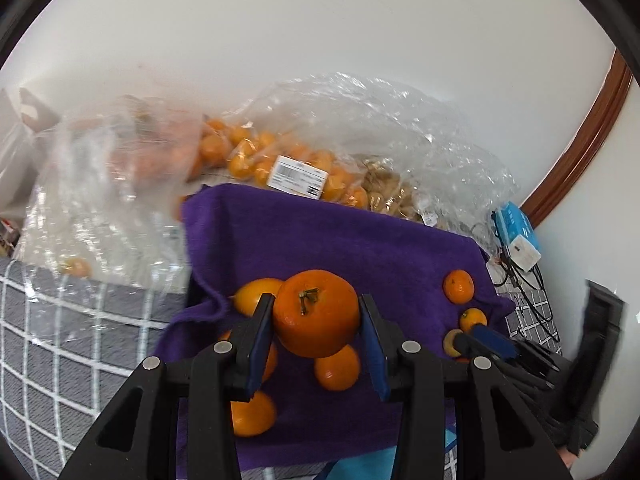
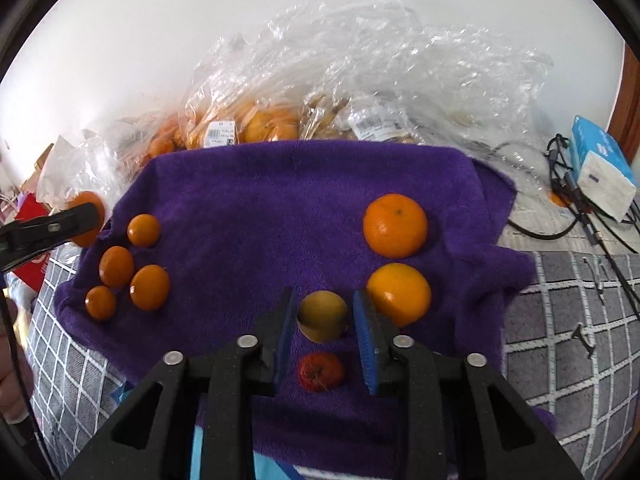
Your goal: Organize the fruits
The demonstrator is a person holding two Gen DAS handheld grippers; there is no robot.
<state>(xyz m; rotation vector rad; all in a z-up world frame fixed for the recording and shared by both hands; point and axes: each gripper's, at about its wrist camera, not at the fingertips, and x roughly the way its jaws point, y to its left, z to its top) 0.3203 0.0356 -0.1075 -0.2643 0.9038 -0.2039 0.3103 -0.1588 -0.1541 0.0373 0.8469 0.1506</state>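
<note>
Oranges (image 2: 395, 225) scattered, purple towel (image 2: 304, 200).

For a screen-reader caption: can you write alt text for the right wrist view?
The right gripper hangs open around a yellowish fruit on a purple towel, a small red fruit below it. Two large oranges sit right, four small ones left.

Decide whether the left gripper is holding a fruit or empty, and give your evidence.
Holding. The left gripper has both blue pads against the sides of a large orange, which sits raised above the purple towel.
</note>
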